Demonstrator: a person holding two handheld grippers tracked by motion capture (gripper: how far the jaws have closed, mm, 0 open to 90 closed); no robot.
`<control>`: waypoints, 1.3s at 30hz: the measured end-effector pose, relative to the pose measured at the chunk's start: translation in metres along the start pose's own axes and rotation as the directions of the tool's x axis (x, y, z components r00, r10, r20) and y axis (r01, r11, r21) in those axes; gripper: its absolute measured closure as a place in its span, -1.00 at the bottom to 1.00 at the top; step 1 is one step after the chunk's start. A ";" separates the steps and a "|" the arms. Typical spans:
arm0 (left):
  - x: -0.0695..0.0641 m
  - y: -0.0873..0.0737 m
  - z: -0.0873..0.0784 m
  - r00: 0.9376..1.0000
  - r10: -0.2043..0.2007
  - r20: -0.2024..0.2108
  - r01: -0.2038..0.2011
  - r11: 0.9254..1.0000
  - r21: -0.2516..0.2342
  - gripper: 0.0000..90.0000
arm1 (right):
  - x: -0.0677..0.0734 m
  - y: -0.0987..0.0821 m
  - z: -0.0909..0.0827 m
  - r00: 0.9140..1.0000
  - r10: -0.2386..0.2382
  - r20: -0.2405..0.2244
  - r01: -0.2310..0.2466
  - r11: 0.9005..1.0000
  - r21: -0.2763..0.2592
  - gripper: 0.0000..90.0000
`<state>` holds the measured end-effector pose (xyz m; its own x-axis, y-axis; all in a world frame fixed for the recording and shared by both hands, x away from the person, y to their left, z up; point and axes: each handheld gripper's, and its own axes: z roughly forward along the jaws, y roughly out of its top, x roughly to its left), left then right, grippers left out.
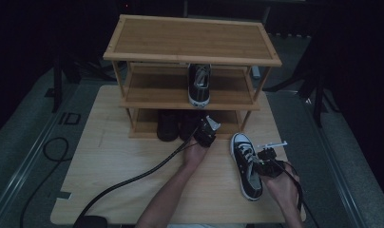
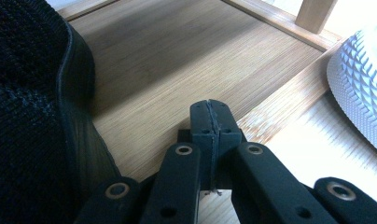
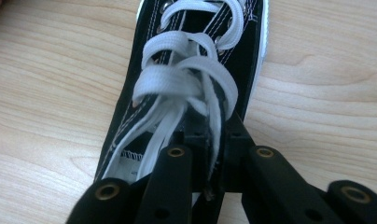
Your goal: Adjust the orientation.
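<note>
Two tools work at a wooden worktop (image 1: 133,190) that carries a three-tier bamboo shoe rack (image 1: 192,40). The right tool (image 1: 262,161) sits at the near right, over the opening of a black canvas sneaker (image 1: 247,166) with white laces and a white toe cap. That sneaker lies on the worktop just in front of the rack's right end, toe pointing toward the rack. In the right gripper view the right tool's jaws are nearly together, pinching the black tongue and white lace (image 3: 177,84) at the top of the shoe's throat.

The left tool (image 1: 210,127) reaches toward the rack's lowest shelf (image 2: 177,60). In the left gripper view its jaws are pressed fully together with nothing between them, tips hovering just over the shelf's front edge. A dark knit shoe (image 2: 32,116) stands on that shelf just to the left of the jaws, and the white patterned sole edge of the sneaker shows at the right.

A matching black sneaker (image 1: 199,84) stands on the middle shelf, toe toward the person. Two dark shoes (image 1: 168,124) sit on the bottom shelf.
</note>
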<state>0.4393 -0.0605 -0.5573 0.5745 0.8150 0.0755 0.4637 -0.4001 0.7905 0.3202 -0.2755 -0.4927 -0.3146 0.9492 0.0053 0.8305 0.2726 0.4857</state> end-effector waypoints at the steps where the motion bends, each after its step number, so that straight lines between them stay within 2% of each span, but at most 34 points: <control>1: 0.000 0.000 0.000 1.000 0.000 -0.001 0.000 1.000 0.000 1.00 | -0.002 0.001 0.000 1.000 0.009 -0.012 -0.009 1.000 0.004 0.95; 11: 0.000 0.000 0.000 1.000 -0.002 0.000 0.002 1.000 0.000 1.00 | -0.011 0.001 -0.006 0.996 0.042 -0.074 -0.043 0.999 -0.011 0.97; 16: 0.000 0.000 0.000 1.000 -0.002 0.001 0.002 1.000 0.000 1.00 | -0.016 0.001 -0.011 0.994 0.011 -0.107 -0.014 1.000 -0.021 0.97; 24: 0.000 0.000 0.000 1.000 -0.002 0.001 0.002 1.000 0.000 1.00 | -0.021 0.006 -0.019 0.990 -0.007 -0.139 0.003 0.999 -0.034 0.97; 28: 0.000 0.000 0.000 1.000 -0.002 0.001 0.002 1.000 0.000 1.00 | -0.023 0.008 -0.024 0.989 -0.012 -0.150 0.005 0.999 -0.047 0.97; 39: 0.000 0.000 0.000 1.000 -0.001 0.001 0.001 1.000 0.000 1.00 | -0.031 0.020 -0.043 0.984 -0.065 -0.166 0.052 0.995 -0.082 0.97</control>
<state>0.4393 -0.0605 -0.5573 0.5745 0.8152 0.0742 0.4643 -0.3992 0.7906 0.3271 -0.3067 -0.4459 -0.4398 0.8902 0.1184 0.7726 0.3079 0.5553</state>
